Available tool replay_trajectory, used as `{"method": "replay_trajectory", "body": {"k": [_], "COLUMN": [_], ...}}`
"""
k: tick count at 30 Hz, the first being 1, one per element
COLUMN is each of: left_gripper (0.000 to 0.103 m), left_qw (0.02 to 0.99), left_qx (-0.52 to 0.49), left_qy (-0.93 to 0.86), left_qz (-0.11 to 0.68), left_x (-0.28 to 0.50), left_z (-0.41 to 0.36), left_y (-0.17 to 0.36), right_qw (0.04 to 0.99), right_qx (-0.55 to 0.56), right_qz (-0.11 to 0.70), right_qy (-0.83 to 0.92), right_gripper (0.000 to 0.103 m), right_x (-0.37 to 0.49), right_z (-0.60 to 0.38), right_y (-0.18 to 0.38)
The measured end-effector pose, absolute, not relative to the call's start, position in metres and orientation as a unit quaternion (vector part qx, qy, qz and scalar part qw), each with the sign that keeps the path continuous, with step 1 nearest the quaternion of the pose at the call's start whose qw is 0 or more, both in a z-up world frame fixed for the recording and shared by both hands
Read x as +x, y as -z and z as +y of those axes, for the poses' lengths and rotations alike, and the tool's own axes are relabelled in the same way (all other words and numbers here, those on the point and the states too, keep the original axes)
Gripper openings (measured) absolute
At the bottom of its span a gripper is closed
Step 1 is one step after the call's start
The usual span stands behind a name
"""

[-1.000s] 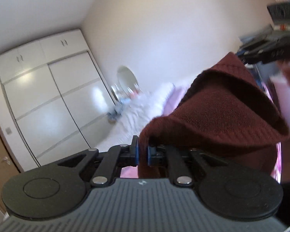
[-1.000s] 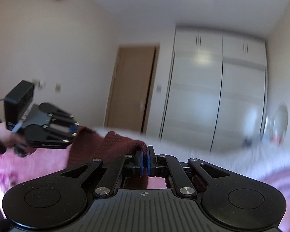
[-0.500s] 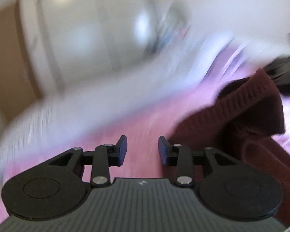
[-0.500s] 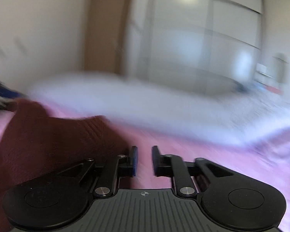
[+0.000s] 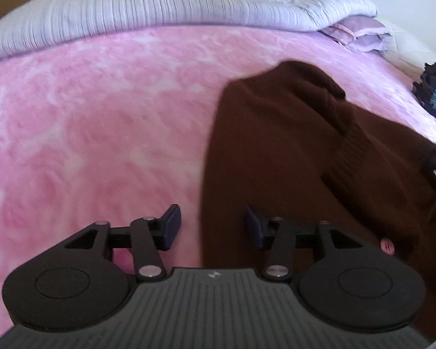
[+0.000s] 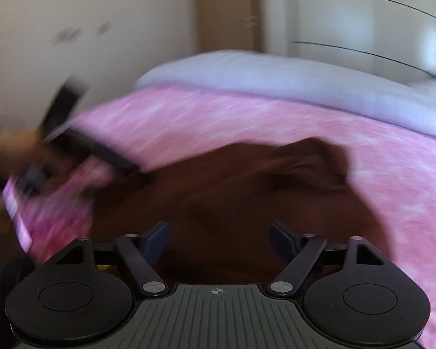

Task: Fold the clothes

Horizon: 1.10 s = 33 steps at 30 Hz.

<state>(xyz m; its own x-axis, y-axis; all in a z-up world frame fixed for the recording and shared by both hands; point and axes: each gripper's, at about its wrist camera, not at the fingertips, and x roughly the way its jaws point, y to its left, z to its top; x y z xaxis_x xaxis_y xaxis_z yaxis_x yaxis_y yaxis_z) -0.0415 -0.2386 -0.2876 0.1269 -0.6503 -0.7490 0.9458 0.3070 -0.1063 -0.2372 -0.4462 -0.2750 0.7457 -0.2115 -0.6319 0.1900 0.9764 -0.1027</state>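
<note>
Clearly the spreading-out step is in hand: the dark maroon knit sweater (image 5: 290, 151) lies loose on the pink fleece blanket (image 5: 87, 122) of the bed, rumpled, with one ribbed part doubled over the body rather than flat. The left gripper (image 5: 212, 226) has its jaws wide apart and holds nothing — its right finger sits over the sweater's near edge, its left over bare blanket. The right gripper (image 6: 219, 240) is likewise spread wide and empty, hovering above the garment's near part; that view is blurred, so I cannot tell whether it touches the knit. Beyond, a lilac quilt (image 5: 160, 8) is bunched along the far side. Next, I judge, each gripper needs a fresh hold on an edge — hem or shoulder — to pull the overlapped part out and flatten the sweater before any fold.
</note>
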Motion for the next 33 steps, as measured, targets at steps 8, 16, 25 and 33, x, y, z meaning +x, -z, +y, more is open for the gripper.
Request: {"method": "replay_trajectory", "body": {"k": [8, 16, 25, 33], "left_gripper": [0.045, 0.045, 0.046, 0.044], "left_qw": [0.731, 0.736, 0.717, 0.666], "left_qx": [0.232, 0.216, 0.258, 0.221], "left_qy": [0.558, 0.569, 0.567, 0.586], "left_qz": [0.317, 0.295, 0.312, 0.406], "left_x": [-0.052, -0.048, -0.045, -0.039], "left_z": [-0.231, -0.233, -0.256, -0.231], "left_y": [0.274, 0.248, 0.263, 0.285], "right_qw": [0.942, 0.909, 0.882, 0.878], "right_qx": [0.032, 0.061, 0.180, 0.272], "right_qz": [0.313, 0.261, 0.222, 0.268], "right_qy": [0.119, 0.319, 0.374, 0.290], "right_gripper": [0.001, 0.001, 0.046, 0.061], "right_x": [-0.266, -0.317, -0.359, -0.404], "right_z": [-0.457, -0.601, -0.629, -0.485], "right_y": [0.275, 0.213, 0.225, 0.278]}}
